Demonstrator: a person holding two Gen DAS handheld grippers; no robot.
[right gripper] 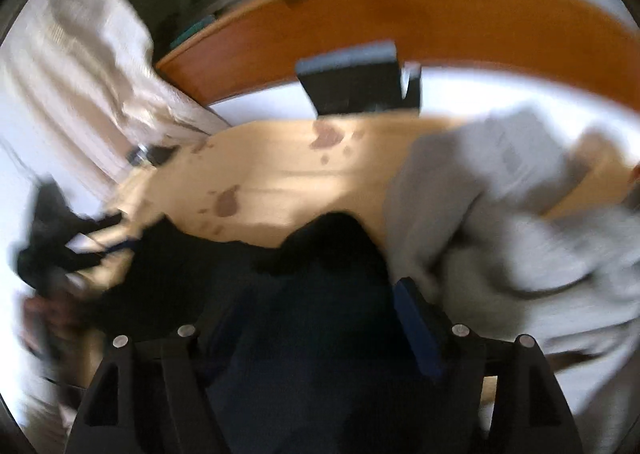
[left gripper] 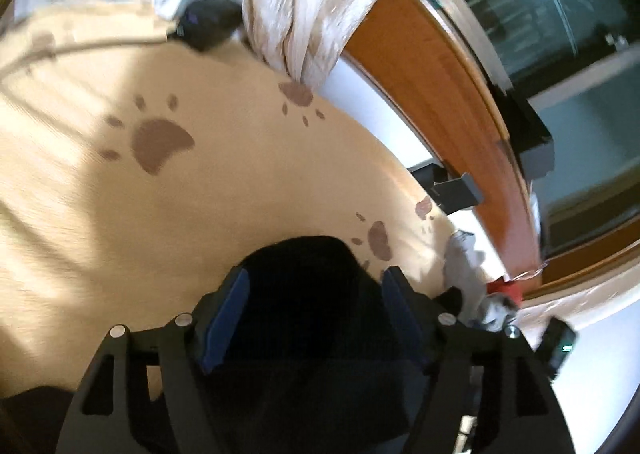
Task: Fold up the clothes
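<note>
Here, nearest to us, the left gripper (left gripper: 316, 294) stands with its blue pads (left gripper: 224, 310) spread wide and a black garment (left gripper: 308, 270) bunched up between them; the pads do not appear to press on the cloth, so we read it as released. The right gripper (right gripper: 320, 306) looks the same, jaws apart over a dark navy or black piece of clothing (right gripper: 304, 294) that fills the gap and spills off to the left, though only its right pad (right gripper: 416, 318) shows clearly. Both garments lie on a cream blanket printed with brown paw marks (left gripper: 120, 182), and just to the right in the right wrist view sits a rumpled grey garment (right gripper: 500, 234), unfolded as far as we can judge. To do this step well, we think we should seek a true edge or corner of the dark cloth rather than pinch a random bunch, and keep both grips on the same layer so the fold comes out flat. Farther back hang pale curtains (left gripper: 316, 2), and an orange wooden frame (left gripper: 432, 78) runs along the bed's far side. Much is hard to read: the right view is smeared by motion, the dark cloth shows no seams or sleeves, and we cannot tell whether the two grippers hover over one garment or two.
</note>
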